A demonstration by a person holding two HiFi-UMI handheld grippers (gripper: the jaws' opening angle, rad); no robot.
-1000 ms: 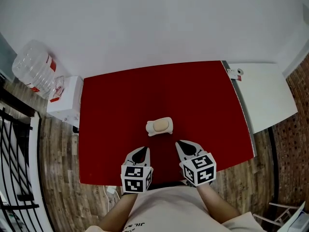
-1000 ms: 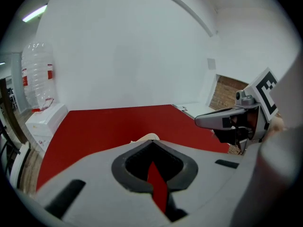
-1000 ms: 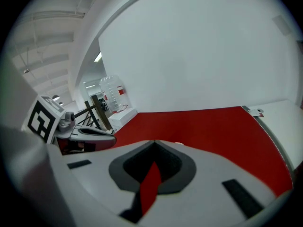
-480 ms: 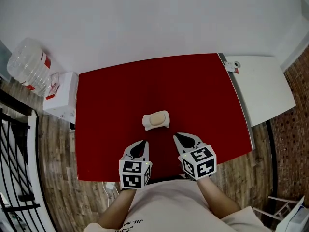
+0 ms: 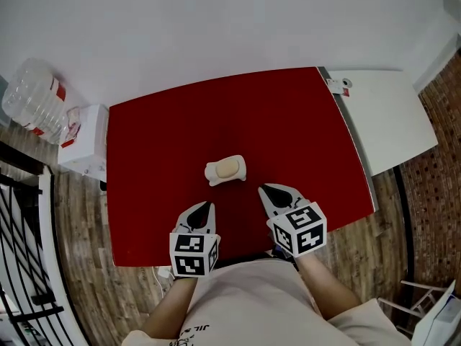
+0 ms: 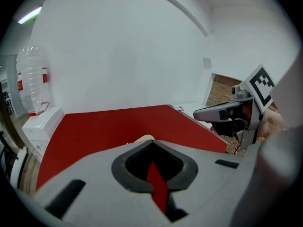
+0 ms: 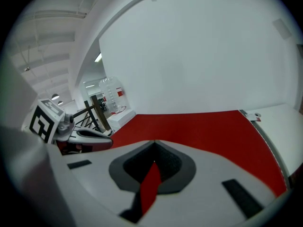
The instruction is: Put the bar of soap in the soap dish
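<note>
A beige bar of soap (image 5: 227, 168) lies in a white soap dish (image 5: 213, 173) near the middle of the red table (image 5: 288, 128). My left gripper (image 5: 207, 205) sits just short of the dish and slightly to its left, shut with nothing in it. To the dish's right, my right gripper (image 5: 263, 189) is also shut and empty. In the left gripper view the soap and dish (image 6: 144, 138) peek over the closed jaws (image 6: 151, 141), and the right gripper (image 6: 210, 113) shows at the right. In the right gripper view the jaws (image 7: 155, 142) meet over bare red table, and the left gripper (image 7: 94, 135) shows at the left.
A white side table (image 5: 382, 117) adjoins the red table's right edge. A white box (image 5: 83, 148) and a large clear water bottle (image 5: 32, 99) stand off the left edge. A black railing (image 5: 21, 265) runs along the wooden floor at the left.
The head camera has shifted, so table and dish sit higher and further left in the picture. Both grippers stay shut near the front edge; nothing was taken or released.
</note>
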